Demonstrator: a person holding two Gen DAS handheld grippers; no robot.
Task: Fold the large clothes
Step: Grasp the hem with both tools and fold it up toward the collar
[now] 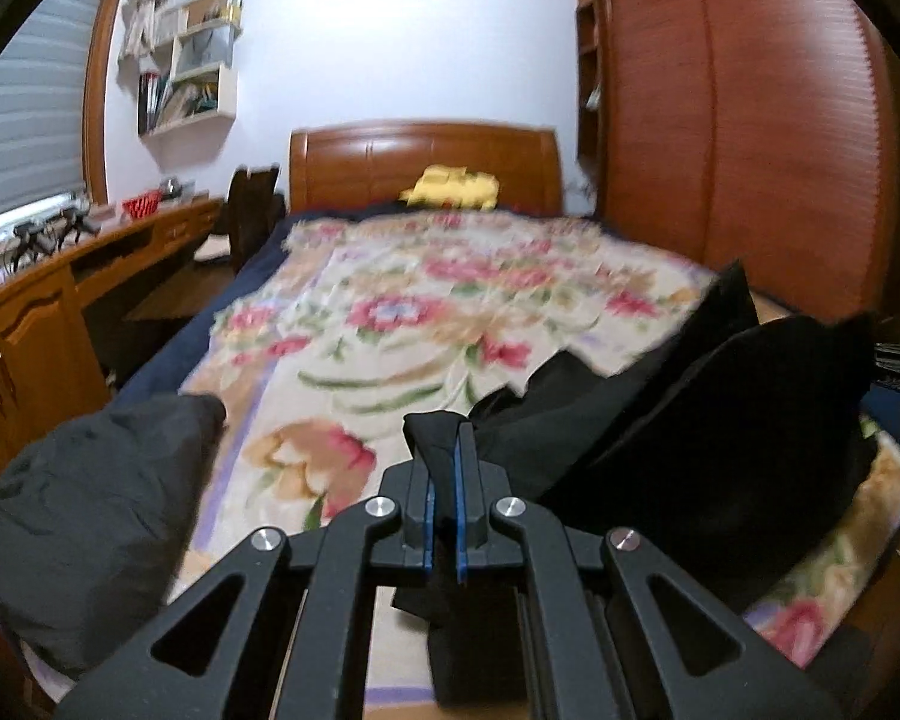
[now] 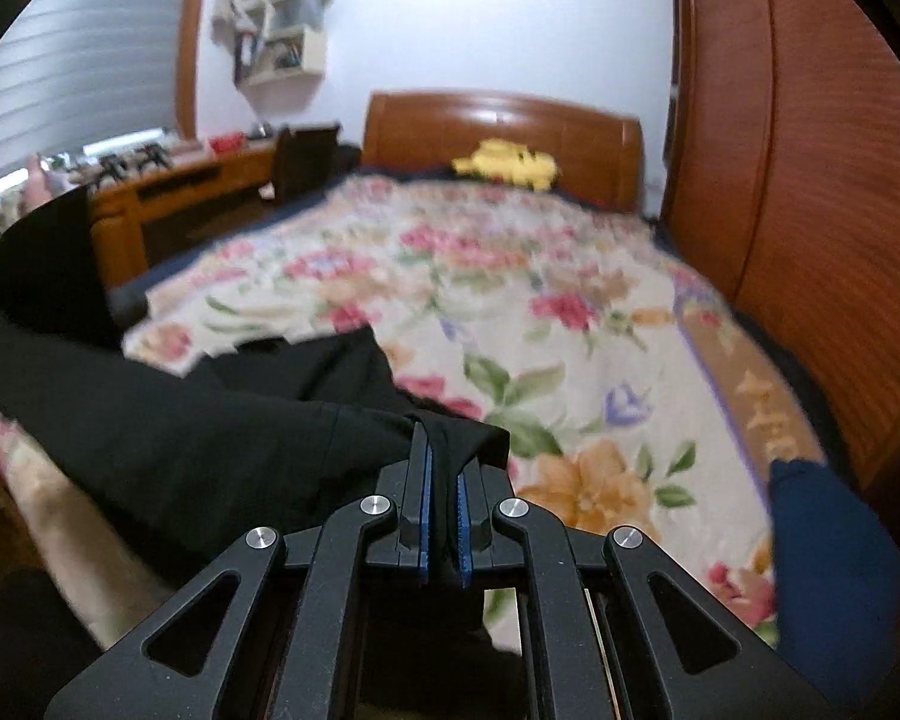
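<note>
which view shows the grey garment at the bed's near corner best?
Left wrist. The crumpled dark grey fabric garment fills its lower left, lying on the floral bedspread. The right wrist view shows no clear sight of it: only the black garment and a blue cloth item.

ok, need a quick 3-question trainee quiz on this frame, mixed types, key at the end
1. True or false: both the left gripper and the right gripper are shut on the black garment.
2. Multiple choice: what lies at the headboard? A) a red towel B) a yellow item C) a white hat
3. Fill in: the garment lies over a ___-patterned blanket.

Key: 1 true; 2 B; 3 floral
</note>
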